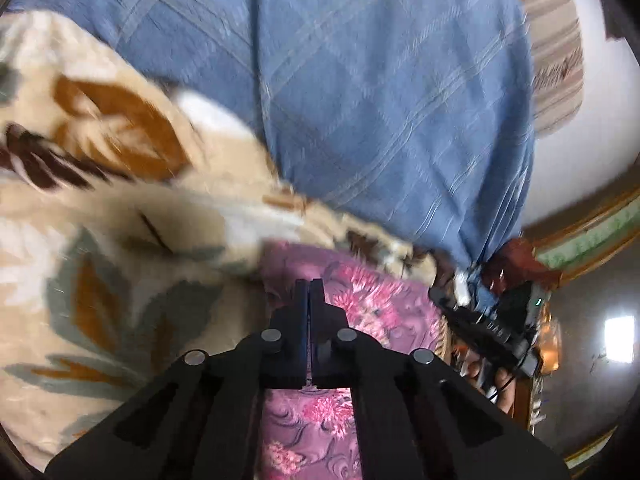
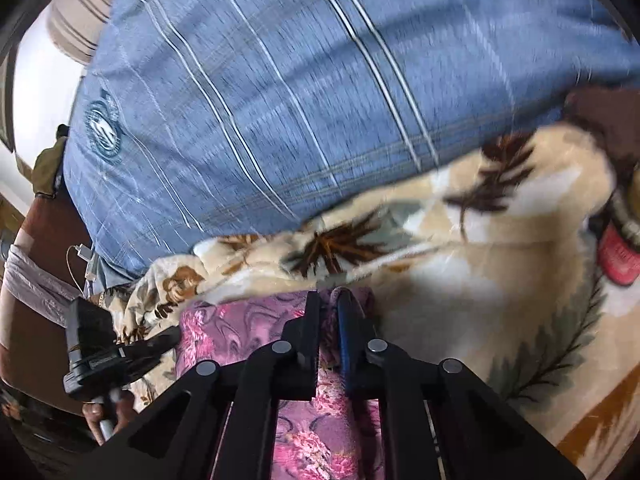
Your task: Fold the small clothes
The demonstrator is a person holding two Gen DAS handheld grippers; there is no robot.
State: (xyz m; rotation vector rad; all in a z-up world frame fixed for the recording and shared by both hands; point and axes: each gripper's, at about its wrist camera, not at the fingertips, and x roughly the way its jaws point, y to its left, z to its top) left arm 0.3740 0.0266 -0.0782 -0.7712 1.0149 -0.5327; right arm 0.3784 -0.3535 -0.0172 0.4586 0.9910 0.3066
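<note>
Pink floral garment (image 2: 240,332) pinched in right claw (image 2: 328,304); left claw (image 1: 309,288) closed tight on same cloth.

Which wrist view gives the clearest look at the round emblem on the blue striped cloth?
The right wrist view. There the round emblem sits on the blue striped cloth near its left edge, its ring outline readable despite some blur. The left wrist view shows the same blue cloth and its pale stripes, but no emblem is visible in it.

right gripper (image 2: 329,304) pinching pink floral cloth (image 2: 240,332)
</note>
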